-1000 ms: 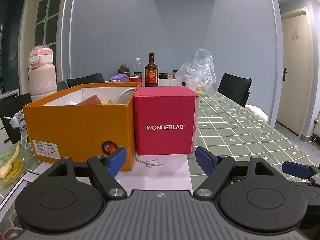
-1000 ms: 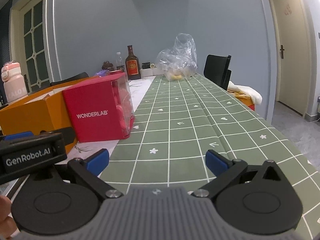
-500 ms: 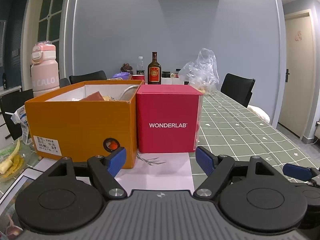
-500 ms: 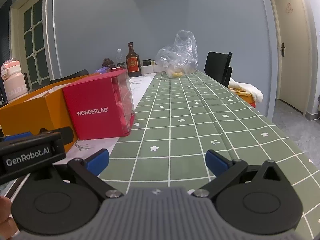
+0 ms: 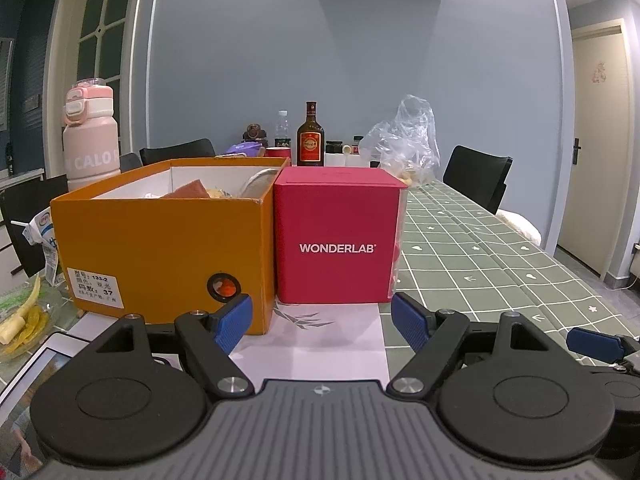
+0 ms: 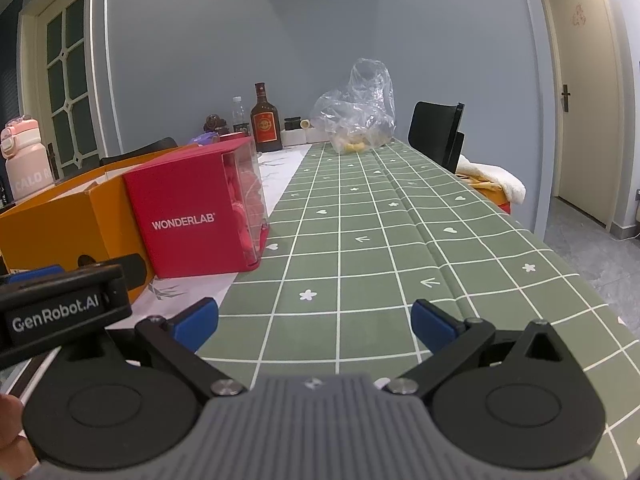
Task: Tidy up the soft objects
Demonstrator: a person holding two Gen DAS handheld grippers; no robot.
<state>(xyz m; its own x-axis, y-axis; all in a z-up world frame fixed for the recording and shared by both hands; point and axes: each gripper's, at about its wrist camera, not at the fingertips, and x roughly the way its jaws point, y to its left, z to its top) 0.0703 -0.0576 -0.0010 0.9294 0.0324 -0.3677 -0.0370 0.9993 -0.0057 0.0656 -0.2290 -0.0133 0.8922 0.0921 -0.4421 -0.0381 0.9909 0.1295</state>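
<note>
Fingers [image 5: 236, 322] of the left gripper [image 5: 322, 320] spread wide and empty, squarely facing the red WONDERLAB box [image 5: 336, 236] just beyond; the right gripper [image 6: 314, 320], equally wide, sees it far left.

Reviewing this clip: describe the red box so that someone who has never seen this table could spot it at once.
Start at the long table with the green checked tablecloth. Near its front edge stands a wide, open orange shoebox; the red WONDERLAB box stands directly against that shoebox's right side, on a white sheet. Unlike the shoebox it is closed, cube-shaped, and carries white lettering, with a clear side panel.
</note>
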